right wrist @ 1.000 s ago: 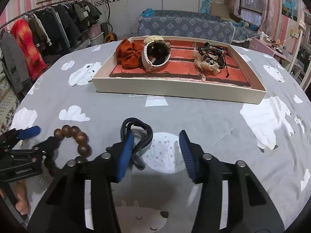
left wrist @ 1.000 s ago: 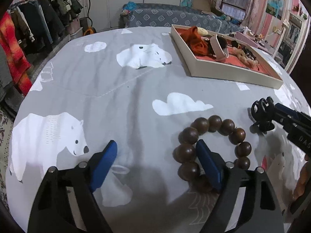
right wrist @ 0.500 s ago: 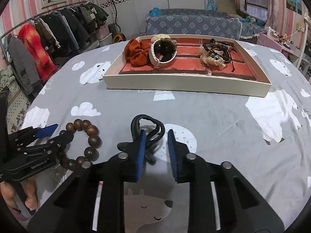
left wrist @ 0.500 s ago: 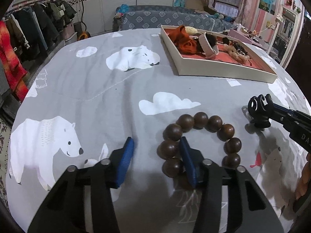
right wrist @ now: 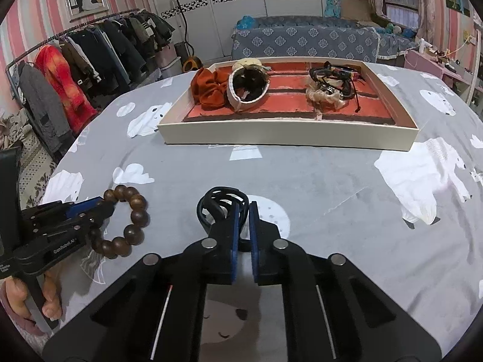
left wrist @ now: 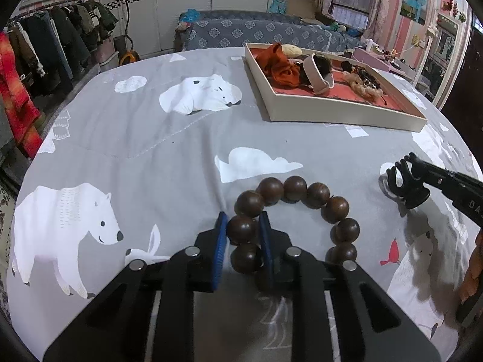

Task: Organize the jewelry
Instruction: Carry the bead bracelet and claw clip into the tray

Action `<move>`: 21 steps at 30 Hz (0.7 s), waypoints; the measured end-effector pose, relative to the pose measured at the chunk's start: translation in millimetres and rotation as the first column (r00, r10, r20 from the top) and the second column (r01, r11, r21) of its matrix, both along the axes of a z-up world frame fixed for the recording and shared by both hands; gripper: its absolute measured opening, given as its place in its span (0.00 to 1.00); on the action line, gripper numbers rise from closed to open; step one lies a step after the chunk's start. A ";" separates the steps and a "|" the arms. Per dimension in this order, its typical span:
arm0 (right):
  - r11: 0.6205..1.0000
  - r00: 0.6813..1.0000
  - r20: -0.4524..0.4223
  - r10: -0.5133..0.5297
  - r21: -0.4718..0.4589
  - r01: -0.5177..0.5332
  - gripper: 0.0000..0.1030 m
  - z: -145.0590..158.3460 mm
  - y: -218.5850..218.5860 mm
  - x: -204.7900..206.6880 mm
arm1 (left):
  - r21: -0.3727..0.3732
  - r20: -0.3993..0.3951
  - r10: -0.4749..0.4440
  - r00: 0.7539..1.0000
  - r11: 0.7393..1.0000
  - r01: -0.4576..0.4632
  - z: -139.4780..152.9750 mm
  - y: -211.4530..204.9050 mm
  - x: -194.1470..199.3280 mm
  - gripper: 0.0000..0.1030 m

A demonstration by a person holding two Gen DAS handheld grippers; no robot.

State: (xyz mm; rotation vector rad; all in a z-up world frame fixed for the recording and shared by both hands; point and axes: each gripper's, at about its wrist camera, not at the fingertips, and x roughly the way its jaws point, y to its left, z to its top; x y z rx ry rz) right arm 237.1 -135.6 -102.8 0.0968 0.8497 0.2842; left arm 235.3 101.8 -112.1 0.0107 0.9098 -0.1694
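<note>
We see a bed cover [left wrist: 169,157] in grey, printed with white polar bears and clouds, filling most of both views. Toward its far side sits a shallow cream tray [right wrist: 286,134] with a red lining. Inside the tray, at its left end, lie an orange scrunchie [right wrist: 209,90] and a pale band [right wrist: 247,89] touching it; toward the right end sits a tangle of dark cords and a blond braid [right wrist: 330,86], too knotted for us to tell the pieces apart.

Well in front of the tray, on the cover, we find a bracelet of brown wooden beads [left wrist: 297,209]. Our left gripper [left wrist: 241,233] has its blue pads on either side of one bead on the ring's left side, and its jaws are closing, the pads pressing on that bead. A hand [right wrist: 21,300] grips its handle at the lower left edge of the right wrist view.

To the right of the bracelet, apart from it, lies a black hair tie [right wrist: 222,206], a small bundle of looped cord. Our right gripper [right wrist: 243,221] has its jaws drawn together on the near strands of that loop.
</note>
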 end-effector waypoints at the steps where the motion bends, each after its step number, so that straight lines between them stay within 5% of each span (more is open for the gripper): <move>1: 1.000 1.000 0.001 0.006 0.001 -0.006 0.07 0.5 -0.8 0.3 | -0.006 0.006 0.005 1.000 1.000 -0.005 2.3 1.0 -0.3 0.19; 12: 1.000 0.999 0.042 0.009 0.022 -0.010 0.05 14.5 -26.1 10.0 | -0.031 0.069 0.035 0.997 0.999 -0.032 30.8 -0.3 -4.4 0.19; 21: 1.000 0.995 0.097 -0.006 0.024 0.004 0.05 33.3 -47.6 23.6 | -0.033 0.181 -0.031 0.983 0.999 0.038 74.8 -29.2 -3.3 0.19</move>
